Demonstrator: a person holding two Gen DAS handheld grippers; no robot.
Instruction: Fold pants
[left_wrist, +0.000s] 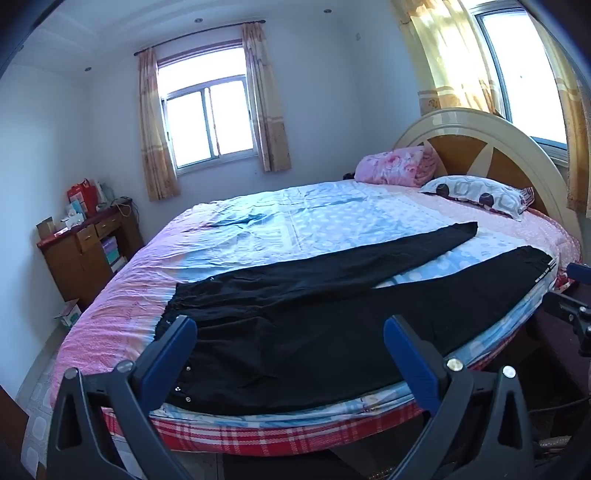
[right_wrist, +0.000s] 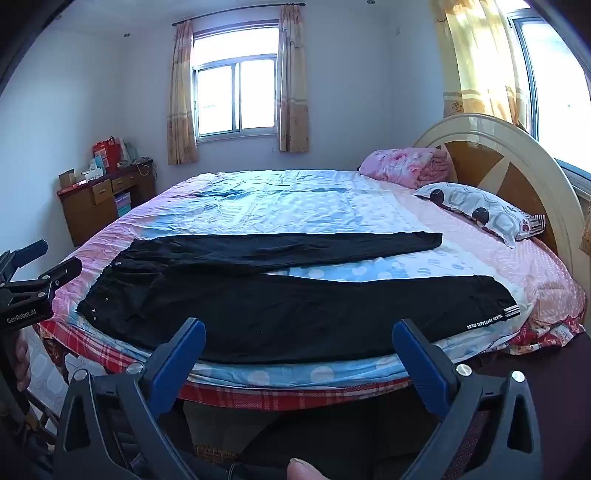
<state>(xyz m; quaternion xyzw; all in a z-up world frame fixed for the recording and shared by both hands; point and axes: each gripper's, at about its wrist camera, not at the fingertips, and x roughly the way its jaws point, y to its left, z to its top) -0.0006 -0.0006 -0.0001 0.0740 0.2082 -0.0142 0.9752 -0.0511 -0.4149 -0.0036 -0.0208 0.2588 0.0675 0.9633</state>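
**Pants laid out flat, nothing grabbed yet**

So the black pants (right_wrist: 280, 295) are spread flat along the near edge of the bed (right_wrist: 295, 199), waistband toward the foot end on the left, the two legs running off to the right toward the headboard (right_wrist: 509, 170). The legs splay apart in a V, with blue dotted sheet showing between them. The near leg ends by the near right corner of the bed, with a white printed cuff; the far leg lies further in toward the middle. No fold in them anywhere that I can see.

Both grippers are off the bed's near edge, angled down at the cloth. The left gripper (left_wrist: 290, 341) has its jaws spread wide, waist end of the pants showing between them, but nothing pinched. The right gripper (right_wrist: 299, 341) is just as wide open and empty, looking at the near leg.

My read: this is the very start, lining up for the first fold. Next move probably means pinching the near leg at the cuff and at the waist and carrying it over onto the far leg so they stack. Thin fabric, so each grab needs to catch both layers.

Further out: a patterned pillow (right_wrist: 480, 210) and a pink quilt (right_wrist: 406, 162) by the headboard.
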